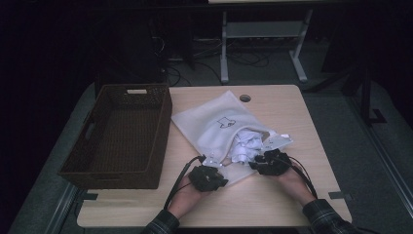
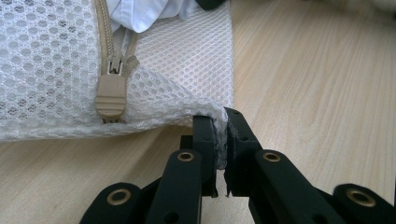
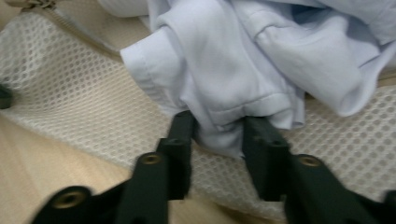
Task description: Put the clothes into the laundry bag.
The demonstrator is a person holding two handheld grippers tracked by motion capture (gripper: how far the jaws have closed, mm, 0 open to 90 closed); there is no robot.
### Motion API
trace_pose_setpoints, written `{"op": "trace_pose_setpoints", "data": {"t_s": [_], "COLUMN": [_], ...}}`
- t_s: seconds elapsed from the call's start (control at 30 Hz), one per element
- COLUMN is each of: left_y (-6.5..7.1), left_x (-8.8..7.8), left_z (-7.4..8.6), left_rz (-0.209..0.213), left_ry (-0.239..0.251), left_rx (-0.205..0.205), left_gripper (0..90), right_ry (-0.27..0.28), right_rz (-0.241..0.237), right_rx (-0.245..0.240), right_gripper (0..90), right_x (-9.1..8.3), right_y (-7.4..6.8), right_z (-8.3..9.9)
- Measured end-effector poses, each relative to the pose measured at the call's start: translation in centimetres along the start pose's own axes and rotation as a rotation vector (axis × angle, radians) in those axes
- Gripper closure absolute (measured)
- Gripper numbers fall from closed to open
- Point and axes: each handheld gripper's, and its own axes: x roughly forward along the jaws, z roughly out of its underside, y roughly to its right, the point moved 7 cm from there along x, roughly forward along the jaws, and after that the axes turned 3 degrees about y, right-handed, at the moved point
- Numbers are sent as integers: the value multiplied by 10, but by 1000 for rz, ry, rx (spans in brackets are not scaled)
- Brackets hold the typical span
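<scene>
Mesh laundry bag [image 1: 214,127] lies flat on the wooden table [image 1: 272,200], just right of the brown woven basket [image 1: 122,131], its unzipped mouth turned toward the person and a pale blue-white garment [image 1: 247,145] bulging from it. The left gripper [image 2: 220,140] is clamped on the near corner of the mesh, close to the tan zipper pull [image 2: 111,95], pinning that edge of the bag. The right gripper [image 3: 217,133] sits at the mouth with a fold of the garment between its jaws; the jaws touch the fold on both sides, yet whether they bite firmly cannot be told from the blurred right gripper view. The work in hand looks like drawing the garment out while the bag is held down. The main risk is a shallow bite: if only the hem's edge is caught, the cloth could slip free on the pull. The lower jaw rides right on the mesh, so it could pinch the bag's layer together with the garment and drag the whole bag. A hard tug could also tear the pinned corner out of the left clamp.
</scene>
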Motion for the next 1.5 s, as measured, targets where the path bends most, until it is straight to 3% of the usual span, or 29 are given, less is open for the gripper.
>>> {"op": "trace_pose_setpoints", "data": {"t_s": [0.07,0.2,0.53,1.07,1.5], "left_y": [0,0,0,1,2], "left_x": [0,0,0,1,1], "left_z": [0,0,0,2,2], "left_rz": [0,1,-1,3,9], "left_ry": [0,-1,-5,-16,-19], "left_rx": [0,3,9,10,10], "left_gripper": [848,848,848,848,847], "right_ry": [6,28,149,180,182], "right_rz": [0,1,-19,-4,18], "right_rx": [5,-7,22,-16,-8], "right_gripper": [777,846,856,855,855], "right_x": [-1,-6,-24,-13,4], "right_y": [2,2,2,-2,3], "right_z": [-1,-5,-27,-55,-70]}}
